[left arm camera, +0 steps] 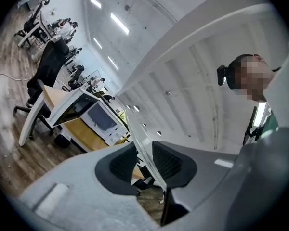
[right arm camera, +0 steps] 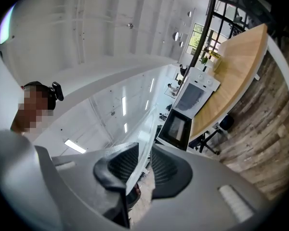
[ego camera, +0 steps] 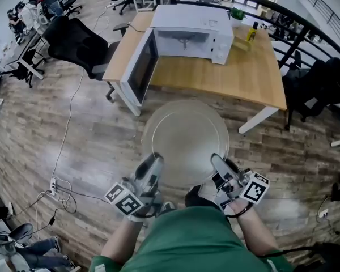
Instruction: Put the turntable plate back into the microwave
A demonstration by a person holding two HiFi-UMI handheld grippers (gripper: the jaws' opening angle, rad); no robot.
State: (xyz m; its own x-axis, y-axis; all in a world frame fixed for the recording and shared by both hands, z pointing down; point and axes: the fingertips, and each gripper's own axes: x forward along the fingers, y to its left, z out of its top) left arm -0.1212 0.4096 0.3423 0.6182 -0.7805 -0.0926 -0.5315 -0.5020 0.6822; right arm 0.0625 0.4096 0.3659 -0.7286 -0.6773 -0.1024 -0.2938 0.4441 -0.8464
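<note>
Glass turntable plate [ego camera: 185, 142] looks stiff, slick, breakable; your left gripper [ego camera: 154, 162] and right gripper [ego camera: 219, 163] each clamp its near rim. Carry it level.

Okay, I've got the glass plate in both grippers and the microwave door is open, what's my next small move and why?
Probably carry the turntable plate forward toward the microwave, keeping it level. The left gripper and right gripper grip its near rim, it hangs over the floor short of the table, and the door stands open.
</note>
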